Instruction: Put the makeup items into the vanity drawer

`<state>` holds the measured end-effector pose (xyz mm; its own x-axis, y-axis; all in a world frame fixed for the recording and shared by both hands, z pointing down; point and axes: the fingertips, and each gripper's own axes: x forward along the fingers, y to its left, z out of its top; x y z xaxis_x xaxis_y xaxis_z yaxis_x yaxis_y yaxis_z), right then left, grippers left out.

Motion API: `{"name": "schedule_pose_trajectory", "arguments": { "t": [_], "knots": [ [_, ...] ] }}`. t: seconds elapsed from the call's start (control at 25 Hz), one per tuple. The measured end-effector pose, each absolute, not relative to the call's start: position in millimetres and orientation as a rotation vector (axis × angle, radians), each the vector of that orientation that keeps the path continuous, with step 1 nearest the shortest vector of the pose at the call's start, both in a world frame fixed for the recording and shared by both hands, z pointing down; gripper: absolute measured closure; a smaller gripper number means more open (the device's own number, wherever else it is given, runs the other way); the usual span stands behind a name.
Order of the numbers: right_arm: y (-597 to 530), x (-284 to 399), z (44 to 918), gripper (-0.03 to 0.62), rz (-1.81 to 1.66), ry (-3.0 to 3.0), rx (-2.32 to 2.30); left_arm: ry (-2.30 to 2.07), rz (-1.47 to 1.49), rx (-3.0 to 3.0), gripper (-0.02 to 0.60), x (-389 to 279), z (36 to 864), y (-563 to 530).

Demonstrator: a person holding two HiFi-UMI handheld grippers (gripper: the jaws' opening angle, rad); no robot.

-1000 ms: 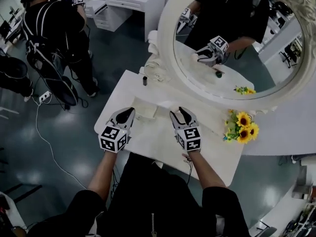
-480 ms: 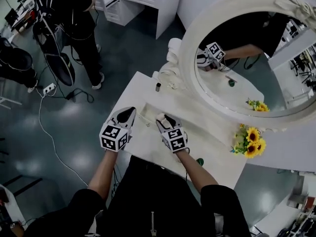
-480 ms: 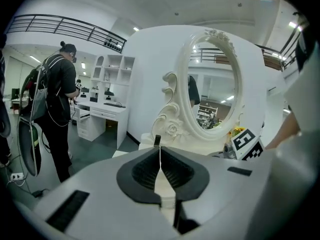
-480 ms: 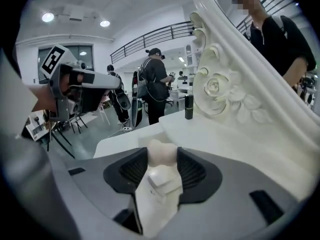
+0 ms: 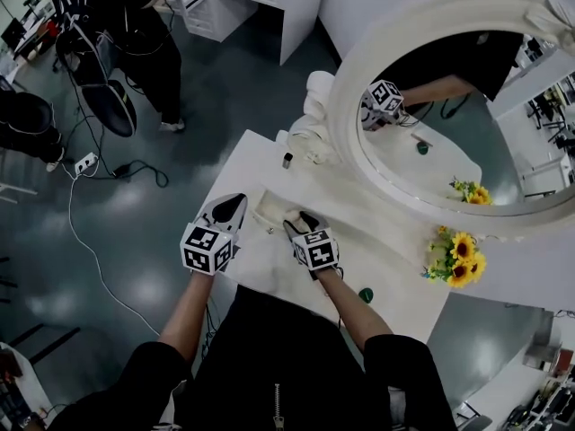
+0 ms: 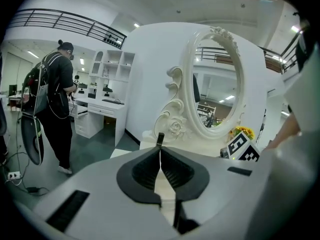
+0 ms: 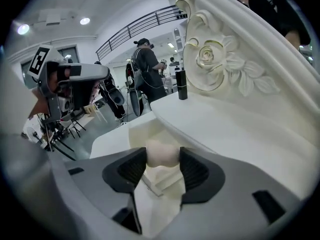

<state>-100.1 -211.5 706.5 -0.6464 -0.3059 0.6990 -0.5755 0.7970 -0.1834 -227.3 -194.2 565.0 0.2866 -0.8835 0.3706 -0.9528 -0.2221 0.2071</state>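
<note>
A white vanity table [image 5: 395, 277] with an oval mirror [image 5: 431, 151] stands on a dark floor, and a drawer [image 7: 142, 134] is open in its left part. The right gripper [image 7: 162, 159] hangs over that drawer with one pale round sponge [image 7: 161, 153] between its jaws. The jaws have just been opening, though both pads touch the sponge's sides. The left gripper [image 6: 160, 156] hovers just beside the drawer's left edge, its jaws pressed together with nothing in them. One small dark bottle [image 5: 287, 160] stands by the mirror's frame. One small green item [image 5: 365, 294] lies near the table's front edge, and one bunch of sunflowers [image 5: 458, 257] is at the right.
</note>
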Motion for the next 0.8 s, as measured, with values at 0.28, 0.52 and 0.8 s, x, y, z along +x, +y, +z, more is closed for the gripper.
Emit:
{"name": "schedule_pose_trajectory", "arguments": {
  "t": [0.28, 0.52, 0.8],
  "knots": [
    [-210.7, -98.9, 705.6, 0.367, 0.521, -2.308, 0.645, -1.629, 0.242, 2.200, 0.560, -220.2, 561.8, -203.6],
    [-200.4, -93.4, 695.8, 0.411, 0.511, -2.346, 0.622, -1.624, 0.250, 2.211, 0.560, -212.1, 559.5, -202.7],
    [-206.7, -62.1, 650.2, 0.552, 0.423, -2.491, 0.757, -1.599, 0.263, 2.254, 0.560, -187.1, 551.7, -202.4]
  ]
}}
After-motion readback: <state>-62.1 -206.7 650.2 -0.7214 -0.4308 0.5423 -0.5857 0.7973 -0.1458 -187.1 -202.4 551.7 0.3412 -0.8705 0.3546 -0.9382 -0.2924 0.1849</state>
